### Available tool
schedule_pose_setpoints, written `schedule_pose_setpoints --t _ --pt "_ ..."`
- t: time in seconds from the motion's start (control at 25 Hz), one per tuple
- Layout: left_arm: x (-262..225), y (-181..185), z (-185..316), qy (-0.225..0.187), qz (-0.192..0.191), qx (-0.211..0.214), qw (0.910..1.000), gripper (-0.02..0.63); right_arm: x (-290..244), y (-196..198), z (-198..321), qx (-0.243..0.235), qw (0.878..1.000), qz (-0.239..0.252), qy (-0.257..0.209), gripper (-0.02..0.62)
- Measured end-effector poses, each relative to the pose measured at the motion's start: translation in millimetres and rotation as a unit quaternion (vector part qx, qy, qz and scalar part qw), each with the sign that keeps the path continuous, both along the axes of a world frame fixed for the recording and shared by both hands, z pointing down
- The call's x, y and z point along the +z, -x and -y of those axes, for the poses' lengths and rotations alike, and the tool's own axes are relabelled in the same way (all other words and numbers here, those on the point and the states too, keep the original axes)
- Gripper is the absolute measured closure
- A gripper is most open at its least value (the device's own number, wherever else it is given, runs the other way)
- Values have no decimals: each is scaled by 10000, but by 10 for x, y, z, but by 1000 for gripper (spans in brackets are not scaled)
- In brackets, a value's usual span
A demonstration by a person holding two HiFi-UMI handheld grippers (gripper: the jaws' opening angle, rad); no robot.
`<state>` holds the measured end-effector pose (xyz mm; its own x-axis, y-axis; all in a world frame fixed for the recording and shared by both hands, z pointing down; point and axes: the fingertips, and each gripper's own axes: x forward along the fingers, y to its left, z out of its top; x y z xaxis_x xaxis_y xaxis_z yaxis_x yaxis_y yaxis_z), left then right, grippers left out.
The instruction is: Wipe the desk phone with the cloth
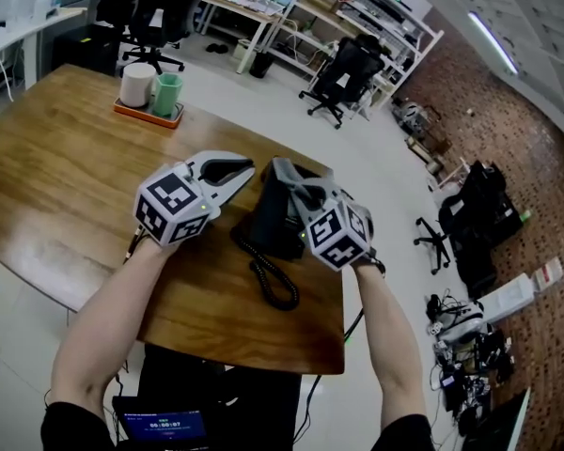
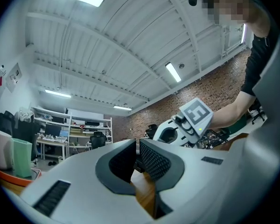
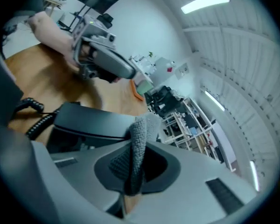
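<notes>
The black desk phone sits near the wooden table's right edge, its coiled cord trailing toward me. My right gripper hovers over the phone's top, shut on a grey knitted cloth that sticks out past the jaws and hangs right by the phone body. My left gripper is just left of the phone, above the table. Its pads stand almost together with nothing between them.
An orange tray with a white roll and a green cup stands at the table's far edge. Office chairs and shelving stand beyond. The table's right and near edges lie close to the phone.
</notes>
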<state>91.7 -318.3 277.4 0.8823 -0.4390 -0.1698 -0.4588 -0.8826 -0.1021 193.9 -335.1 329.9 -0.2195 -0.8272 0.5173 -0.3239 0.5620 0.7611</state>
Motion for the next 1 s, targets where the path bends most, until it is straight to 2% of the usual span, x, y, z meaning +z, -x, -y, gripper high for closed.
schedule_pose_setpoints --t 0.16,0.28,0.36,0.44,0.52,0.6,0.64,0.72,0.8,1.0 --pt "16 9 10 12 34 6 10000 589 339 224 -683 -735 9942 -379 695 569" --pt "27 5 10 30 47 21 10000 589 563 316 -1250 -1406 9758 -919 1403 569" --pt "25 19 11 15 51 20 10000 588 524 314 -1341 -1556 9711 -978 1520 569" --pt "21 14 8 2 51 27 10000 589 257 248 -1068 -1275 9840 -603 1090 569" --pt "17 0 5 -4 46 35 10000 589 -117 81 -558 -606 9977 -88 284 569" --pt "17 -3 6 -4 30 33 10000 589 -409 -126 -42 134 9984 307 -461 569" --pt "21 -5 6 0 20 31 10000 589 -480 -205 159 413 9959 466 -661 569" --pt "31 -15 -2 12 8 24 10000 588 -470 -294 431 730 9928 603 -738 569" --pt "26 -30 -13 12 12 17 10000 589 -333 -315 539 790 9942 441 -584 569" --pt "3 -50 -34 -57 65 71 9999 589 -56 -165 169 340 9991 -167 -191 569"
